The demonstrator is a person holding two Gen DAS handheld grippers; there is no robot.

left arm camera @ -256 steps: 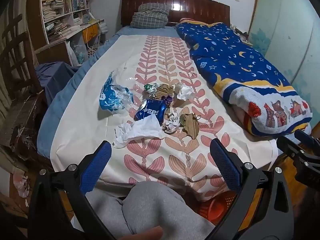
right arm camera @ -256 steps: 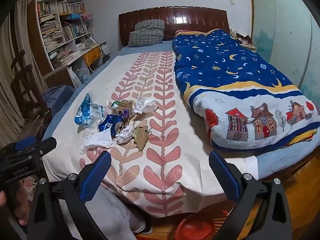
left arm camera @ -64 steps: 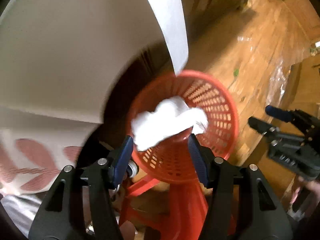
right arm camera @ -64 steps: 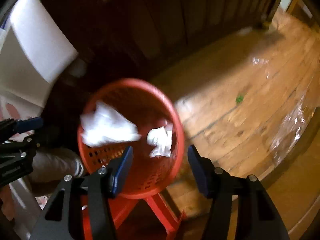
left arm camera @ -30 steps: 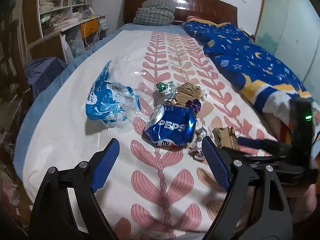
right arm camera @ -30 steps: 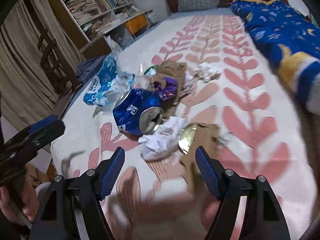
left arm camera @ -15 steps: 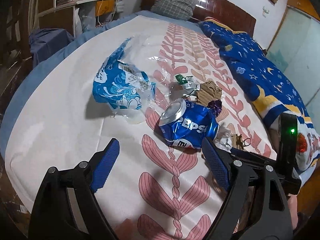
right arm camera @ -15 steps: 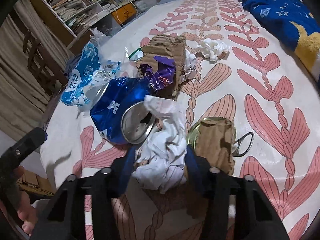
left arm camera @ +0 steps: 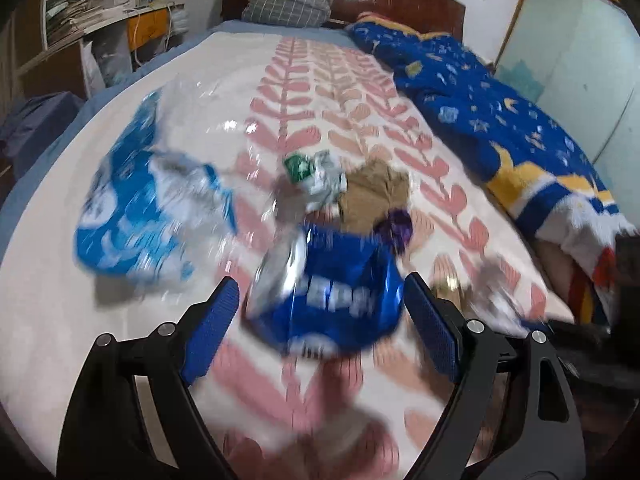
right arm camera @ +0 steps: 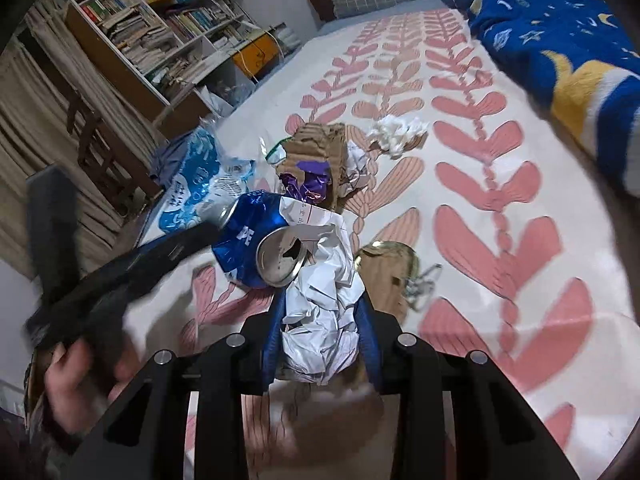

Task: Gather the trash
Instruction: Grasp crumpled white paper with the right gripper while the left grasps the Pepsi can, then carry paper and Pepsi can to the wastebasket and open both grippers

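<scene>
Trash lies in a pile on the bed sheet [left arm camera: 100, 332]. My left gripper [left arm camera: 320, 316] is open, its blue pads on either side of a crushed blue Pepsi can [left arm camera: 340, 296], which also shows in the right wrist view [right arm camera: 248, 240]. My right gripper [right arm camera: 320, 328] is shut on a crumpled white paper [right arm camera: 320, 312] beside the can. A blue and clear plastic bag [left arm camera: 140, 216] lies to the left. Brown cardboard [right arm camera: 320, 152], a purple wrapper [right arm camera: 308, 180], a white tissue wad [right arm camera: 396, 132] and a brown flattened tin with a pull ring [right arm camera: 388, 276] lie around.
A blue starry quilt [left arm camera: 500, 128] covers the bed's right side. A checked pillow [left arm camera: 292, 0] rests against the wooden headboard. A bookshelf [right arm camera: 160, 40] and a wooden chair [right arm camera: 96, 148] stand left of the bed.
My right gripper has closed on the crumpled white paper. My left gripper has moved forward so the Pepsi can sits between its open pads.
</scene>
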